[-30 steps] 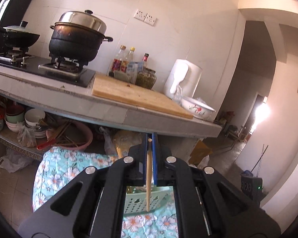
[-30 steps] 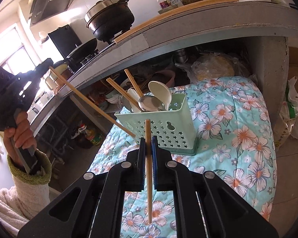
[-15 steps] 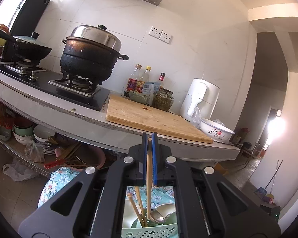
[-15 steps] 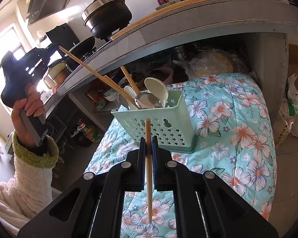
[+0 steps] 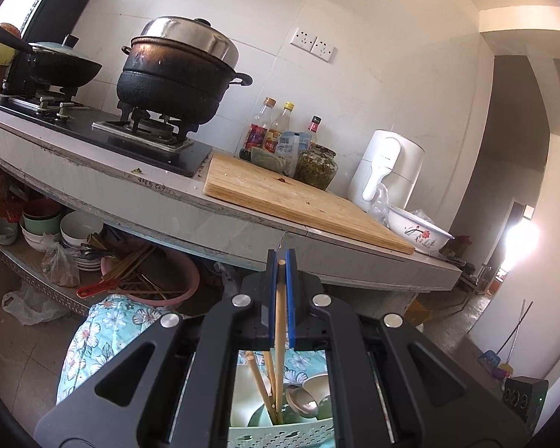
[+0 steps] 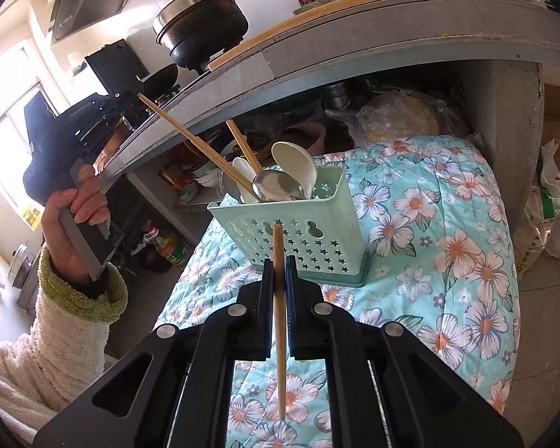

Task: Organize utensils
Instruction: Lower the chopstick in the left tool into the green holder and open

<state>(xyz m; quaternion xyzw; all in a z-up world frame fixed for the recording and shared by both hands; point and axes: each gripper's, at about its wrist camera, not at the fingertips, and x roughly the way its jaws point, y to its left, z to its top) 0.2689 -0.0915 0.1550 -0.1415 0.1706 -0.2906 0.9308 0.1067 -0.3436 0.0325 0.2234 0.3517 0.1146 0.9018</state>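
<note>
Jaws clamping one chopstick (image 6: 280, 321) each, left chopstick (image 6: 194, 142) tip inside caddy (image 6: 298, 239)

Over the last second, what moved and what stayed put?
The left hand-held gripper carried its chopstick over, its lower end now inside the basket. The right hand-held gripper stayed put, shut on its own chopstick. Basket unmoved.

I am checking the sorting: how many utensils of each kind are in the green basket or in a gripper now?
Chopsticks: 4 (2 in the basket, 1 in left gripper, 1 in right gripper)
White spoons: 2
Metal spoon: 1
Total: 7
</note>
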